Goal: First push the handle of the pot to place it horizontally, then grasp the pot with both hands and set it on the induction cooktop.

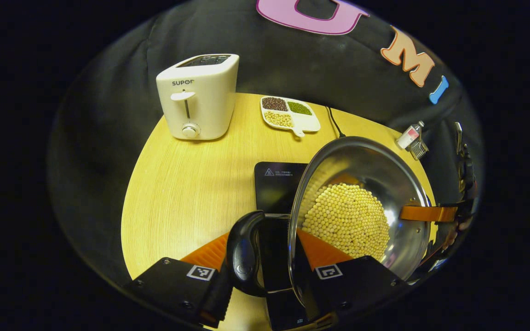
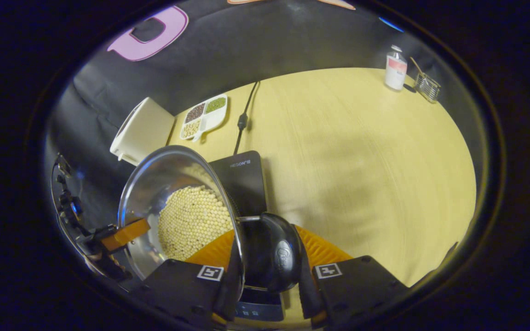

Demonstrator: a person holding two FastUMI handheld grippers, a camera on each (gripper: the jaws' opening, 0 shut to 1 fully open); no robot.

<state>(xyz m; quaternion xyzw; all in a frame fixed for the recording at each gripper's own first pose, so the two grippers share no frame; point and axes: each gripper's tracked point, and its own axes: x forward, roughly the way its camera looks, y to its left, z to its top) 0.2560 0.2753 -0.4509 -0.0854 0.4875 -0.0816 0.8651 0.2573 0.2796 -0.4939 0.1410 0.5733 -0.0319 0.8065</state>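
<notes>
The shiny steel pot [image 1: 361,202], filled with pale round beans [image 1: 345,220], sat tilted over the black induction cooktop [image 1: 276,184] on the round yellow wooden counter [image 1: 182,184]; whether it touched the cooktop could not be told. The left tool [image 1: 265,257] pinched the pot's black loop handle [image 1: 242,253], and the right tool [image 2: 267,266] pinched the opposite black handle [image 2: 276,259]. Behind stood a white toaster [image 1: 198,94], a white divided dish of grains [image 1: 290,115] and a small white bottle [image 2: 395,68].
</notes>
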